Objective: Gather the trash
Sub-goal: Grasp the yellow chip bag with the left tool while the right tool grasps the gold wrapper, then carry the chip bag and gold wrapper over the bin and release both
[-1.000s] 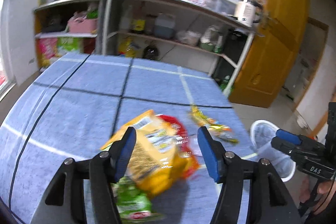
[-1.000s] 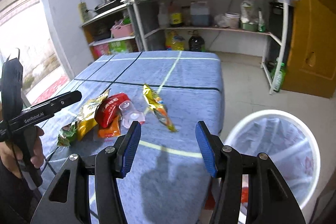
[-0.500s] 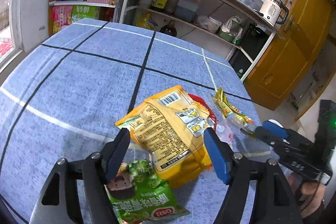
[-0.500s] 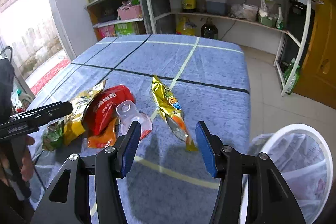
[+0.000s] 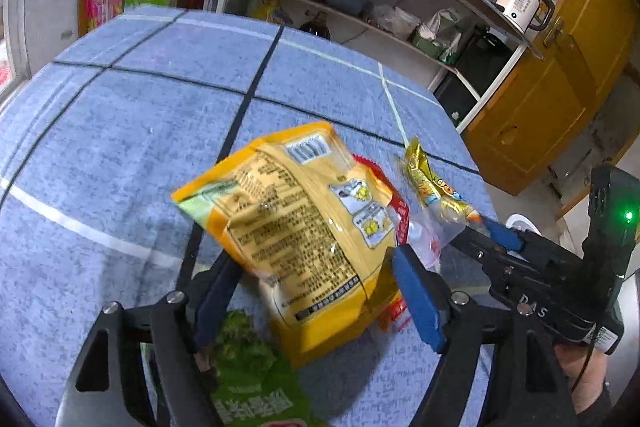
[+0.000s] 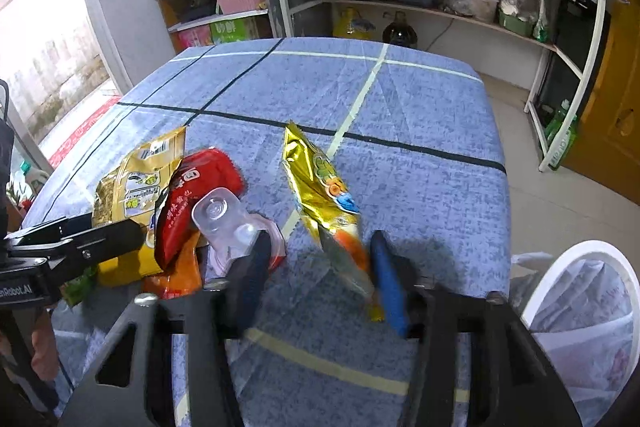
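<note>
**Both grippers closing in on the snack wrappers**

The left gripper (image 5: 316, 291) is reaching down over the yellow snack bag (image 5: 296, 219), its jaws standing wide and closing a little, one finger on each side of the bag's near end; the pads are not yet pressing on it. A green wrapper (image 5: 256, 383) is lying just near of the bag, partly under the left finger. A red wrapper (image 6: 196, 195) is peeking out from under the yellow bag's right edge, with a clear plastic cup (image 6: 224, 223) resting against it and an orange wrapper (image 6: 180, 275) below.

The right gripper (image 6: 320, 279) is closing around the near end of the gold snack wrapper (image 6: 320, 195), which is lying to the right of the pile on the blue checked tablecloth (image 6: 420, 131). The wrapper's tip is sitting between the blue pads; motion blur makes it impossible to tell whether they are pinching it.

A white lined trash bin (image 6: 588, 311) is standing on the floor off the table's near right corner.
</note>
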